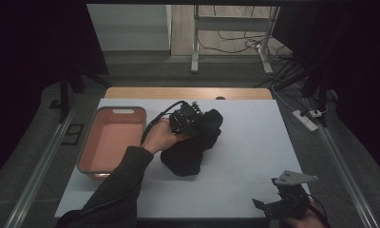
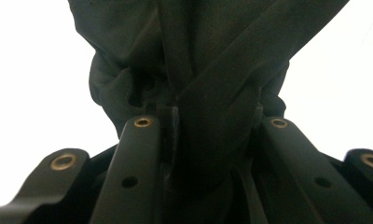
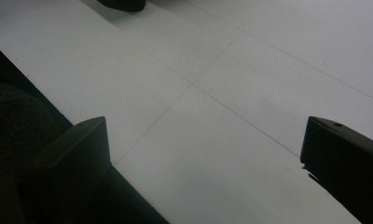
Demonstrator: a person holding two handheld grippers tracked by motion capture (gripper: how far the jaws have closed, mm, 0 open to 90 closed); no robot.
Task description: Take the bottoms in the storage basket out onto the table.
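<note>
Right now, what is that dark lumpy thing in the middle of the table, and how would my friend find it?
Start at the white table and find the pink tub on its left side. Just right of the tub lies a black cloth, bunched in a heap. The left gripper has its jaws shut on a fold of it, and it is the only soft, crumpled thing there.
</note>
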